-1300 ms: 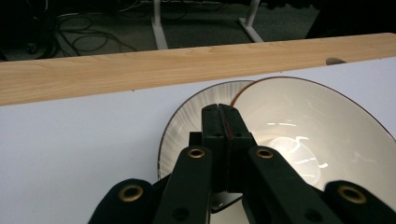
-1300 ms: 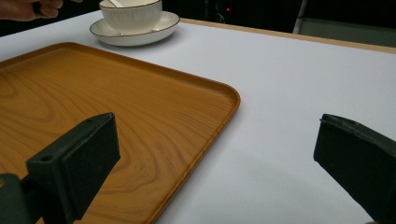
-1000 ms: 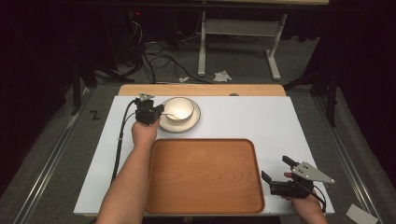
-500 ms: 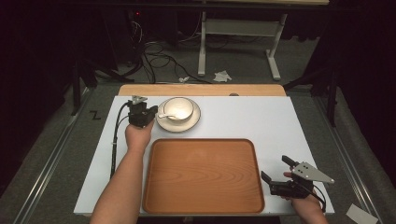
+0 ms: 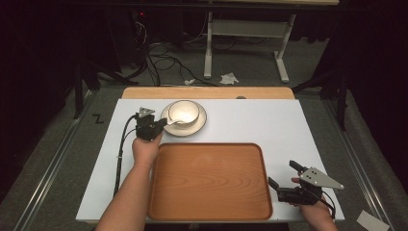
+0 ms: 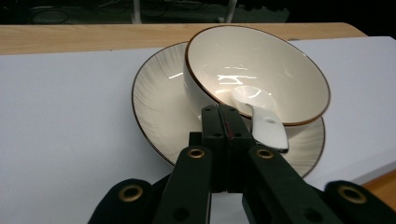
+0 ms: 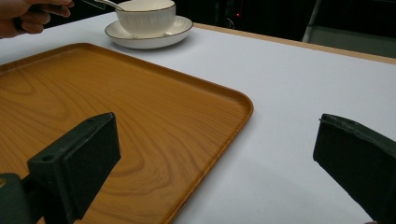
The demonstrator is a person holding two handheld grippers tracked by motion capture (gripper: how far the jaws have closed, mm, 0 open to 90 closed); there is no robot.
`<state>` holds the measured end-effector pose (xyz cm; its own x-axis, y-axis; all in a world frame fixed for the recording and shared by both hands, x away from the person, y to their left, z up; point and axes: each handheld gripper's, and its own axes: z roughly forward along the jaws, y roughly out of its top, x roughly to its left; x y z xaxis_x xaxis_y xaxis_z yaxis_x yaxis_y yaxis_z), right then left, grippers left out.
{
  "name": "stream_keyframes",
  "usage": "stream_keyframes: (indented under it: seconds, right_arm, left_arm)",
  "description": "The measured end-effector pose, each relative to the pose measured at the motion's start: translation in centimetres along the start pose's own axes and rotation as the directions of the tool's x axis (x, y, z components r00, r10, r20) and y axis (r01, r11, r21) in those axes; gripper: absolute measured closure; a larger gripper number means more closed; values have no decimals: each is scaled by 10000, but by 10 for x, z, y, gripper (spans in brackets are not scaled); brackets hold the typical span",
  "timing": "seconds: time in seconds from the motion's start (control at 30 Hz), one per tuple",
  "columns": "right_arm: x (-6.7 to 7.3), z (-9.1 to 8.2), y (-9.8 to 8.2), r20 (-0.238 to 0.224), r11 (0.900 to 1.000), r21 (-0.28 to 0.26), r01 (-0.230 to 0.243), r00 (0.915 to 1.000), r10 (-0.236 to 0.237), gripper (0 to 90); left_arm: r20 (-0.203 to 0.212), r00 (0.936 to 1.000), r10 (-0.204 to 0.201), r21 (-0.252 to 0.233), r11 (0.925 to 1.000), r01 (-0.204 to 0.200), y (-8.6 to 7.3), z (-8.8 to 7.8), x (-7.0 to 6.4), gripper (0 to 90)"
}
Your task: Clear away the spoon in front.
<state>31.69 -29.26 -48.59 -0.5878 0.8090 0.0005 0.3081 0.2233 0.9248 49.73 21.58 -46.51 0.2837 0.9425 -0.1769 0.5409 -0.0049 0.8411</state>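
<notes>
While left gripper (image 5: 159, 126) sits by saucer (image 5: 198, 127), right gripper (image 5: 285, 175) gapes wide beside tray (image 5: 209, 180) | left gripper view: jaws pressed together, spoon (image 6: 261, 116) just beside, in bowl (image 6: 257, 70) | right gripper view: tray between wide jaws

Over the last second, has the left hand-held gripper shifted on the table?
Yes, slightly. Judged against the saucer, the left hand-held gripper has drawn back toward the person and a little leftward, ending at the saucer's left rim beside the spoon.
</notes>
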Motion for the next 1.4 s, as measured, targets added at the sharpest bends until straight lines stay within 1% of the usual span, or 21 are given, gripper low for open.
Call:
stream_keyframes:
  seconds: [0.03, 0.1, 0.23, 0.3, 0.4, 0.43, 0.47, 0.53, 0.57, 0.8, 0.93, 1.0, 1.07, 1.17, 1.23, 1.27, 1.3, 1.4]
  right_arm:
    - [0, 0, 0, -3, 10000, 20, -23, 10000, 23, 18]
    - [-1, 1, -1, -26, 10000, 28, 9, 10000, -9, 18]
    - [-1, 1, -1, -2, 10000, 47, -69, 10000, 69, 18]
    - [0, 0, 0, -33, 10000, 15, -8, 10000, 8, 18]
    - [2, 0, 1, -72, 10000, -30, 43, 10000, -43, 18]
    - [2, 0, 1, -106, 10000, -47, 72, 9999, -73, 18]
    - [2, 0, 1, -120, 9999, -50, 107, 9999, -108, 18]
    - [3, 0, 1, -172, 9998, -66, 174, 9997, -175, 18]
    - [3, 0, 1, -176, 9999, -50, 156, 9997, -157, 18]
    - [4, 1, 2, -175, 9998, -43, 203, 9996, -203, 18]
    - [4, 1, 2, -179, 9997, -43, 229, 9996, -230, 18]
    - [5, 0, 2, -199, 9997, -54, 223, 9996, -224, 18]
    - [5, 0, 2, -189, 9997, -63, 256, 9995, -257, 18]
    - [5, 0, 2, -195, 9996, -85, 269, 9994, -270, 18]
    - [4, 0, 2, -197, 9995, -97, 286, 9994, -288, 18]
    - [4, 0, 2, -197, 9995, -97, 286, 9994, -288, 18]
    - [4, 0, 2, -200, 9996, -74, 279, 9994, -280, 18]
    - [4, 1, 2, -223, 9996, -50, 265, 9994, -266, 18]
  left_arm:
    - [38, 10000, -57, 86, 9999, 56, -2, 3, 1, 900]
    - [129, 9999, -111, 79, 9999, 110, -6, 5, 0, 900]
    - [217, 9997, -82, 164, 9998, 78, -12, 5, -4, 900]
    - [415, 9991, -104, 142, 9999, 98, -18, 2, -8, 900]
    - [471, 9989, -38, 189, 9998, 29, -22, -2, -11, 900]
    - [583, 9982, -119, 142, 9998, 111, -25, -6, -15, 900]
    - [608, 9980, -175, 81, 9998, 171, -26, -8, -17, 900]
    - [700, 9975, -29, 146, 9999, 19, -27, -12, -20, 900]
    - [738, 9973, 17, 78, 10000, -23, -27, -14, -22, 900]
    - [952, 9955, 13, 67, 10000, -19, -27, -19, -29, 900]
    - [1124, 9937, 4, 61, 10000, -11, -30, -21, -34, 893]
    - [1143, 9934, 5, 83, 10000, -15, -31, -20, -36, 887]
    - [1151, 9934, 24, 100, 9999, -36, -34, -19, -40, 873]
    - [1165, 9932, -57, 69, 10000, 49, -35, -21, -41, 847]
    - [1114, 9938, -35, 46, 10000, 30, -36, -23, -41, 830]
    - [1114, 9938, -35, 46, 10000, 30, -36, -23, -41, 810]
    - [1080, 9940, -145, -11, 9999, 147, -36, -27, -40, 785]
    - [1051, 9944, -126, -75, 9999, 134, -37, -30, -39, 728]
